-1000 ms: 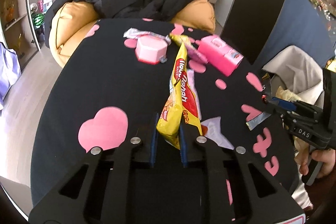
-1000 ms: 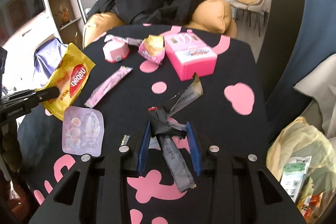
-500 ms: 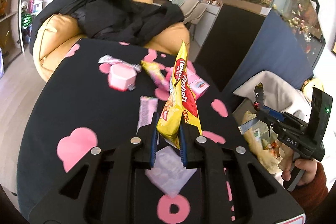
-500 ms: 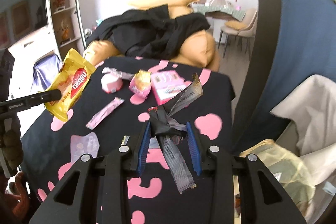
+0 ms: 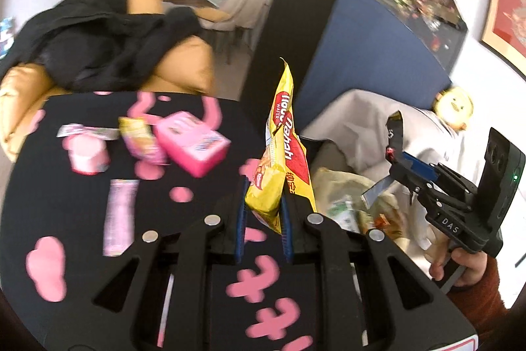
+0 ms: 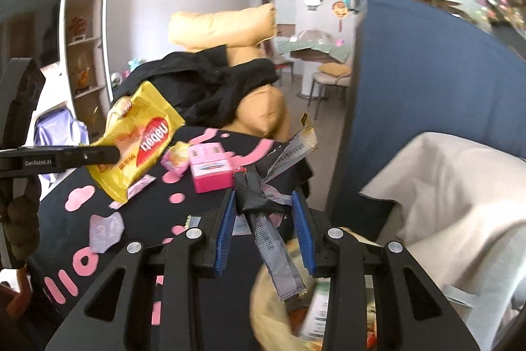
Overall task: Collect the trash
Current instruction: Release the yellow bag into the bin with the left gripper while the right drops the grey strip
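Note:
My left gripper (image 5: 264,213) is shut on the lower end of a yellow and red wafer packet (image 5: 286,153), which stands upright above the table's right edge. In the right wrist view that left gripper (image 6: 110,154) reaches in from the left with the wafer packet (image 6: 144,134). My right gripper (image 6: 264,219) is shut on a crumpled bundle of grey and black wrappers (image 6: 256,196), held over a yellowish trash bag (image 6: 273,311). The left wrist view shows the right gripper (image 5: 396,158) beyond the trash bag (image 5: 338,186), which holds several wrappers.
On the black table (image 5: 65,196) with pink shapes lie a pink box (image 5: 194,143), a pink cup (image 5: 87,153), a pink sachet (image 5: 120,216), a small snack packet (image 5: 141,140) and a clear blister wrapper (image 6: 105,229). A blue partition (image 6: 411,71) and a beige cloth (image 6: 460,186) flank the bag.
Both grippers have risen and swung right, off the table towards the trash bag, each keeping its load. The bag has come into view below the right gripper.

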A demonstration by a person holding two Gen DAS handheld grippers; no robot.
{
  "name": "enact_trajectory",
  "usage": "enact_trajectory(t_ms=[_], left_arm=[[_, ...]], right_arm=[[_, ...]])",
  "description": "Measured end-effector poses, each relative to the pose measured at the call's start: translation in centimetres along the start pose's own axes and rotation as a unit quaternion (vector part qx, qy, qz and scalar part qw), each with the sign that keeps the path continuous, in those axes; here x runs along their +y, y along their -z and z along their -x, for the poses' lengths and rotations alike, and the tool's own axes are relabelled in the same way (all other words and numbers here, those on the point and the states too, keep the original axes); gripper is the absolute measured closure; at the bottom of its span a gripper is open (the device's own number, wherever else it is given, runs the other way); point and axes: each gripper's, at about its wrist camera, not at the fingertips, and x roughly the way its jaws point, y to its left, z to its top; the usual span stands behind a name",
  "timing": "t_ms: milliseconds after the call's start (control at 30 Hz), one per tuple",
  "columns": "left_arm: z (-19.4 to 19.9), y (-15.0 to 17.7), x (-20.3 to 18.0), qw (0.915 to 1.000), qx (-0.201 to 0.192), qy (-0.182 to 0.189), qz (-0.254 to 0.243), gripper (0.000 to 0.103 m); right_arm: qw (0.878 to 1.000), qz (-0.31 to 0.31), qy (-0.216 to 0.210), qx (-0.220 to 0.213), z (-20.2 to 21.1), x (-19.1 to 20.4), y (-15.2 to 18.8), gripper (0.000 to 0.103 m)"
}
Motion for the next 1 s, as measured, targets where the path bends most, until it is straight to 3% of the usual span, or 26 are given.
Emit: enact_trajectory(t_ms=[233,500,833,900,967,1000], left_arm=[[-3.9,0.0,-6.0,0.9979,0.039,0.031,-0.041,0.087],[-9.4,1.5,-12.9,0.9900,0.098,0.059,-0.083,0.087],[-15.2,3.6,-17.1,0.9795,0.158,0.082,-0.094,0.087],[-16.3,4.2,-17.5,0.9770,0.168,0.090,-0.094,0.082],[-17.1,4.5,-17.0,0.9764,0.182,0.082,-0.081,0.067],[-17.3,4.7,-16.5,0.9772,0.185,0.073,-0.075,0.067]], right_arm=[[0.998,-0.053,0.021,-0.034,3.6,-6.5,1.8,0.069],[0.993,-0.085,0.075,-0.045,6.5,-11.7,4.6,0.069],[0.987,-0.126,0.089,-0.052,8.0,-15.4,7.5,0.069],[0.986,-0.135,0.084,-0.048,7.7,-15.8,7.9,0.069],[0.986,-0.139,0.077,-0.043,7.1,-15.8,8.2,0.069],[0.987,-0.138,0.073,-0.040,6.9,-15.7,8.4,0.069]])
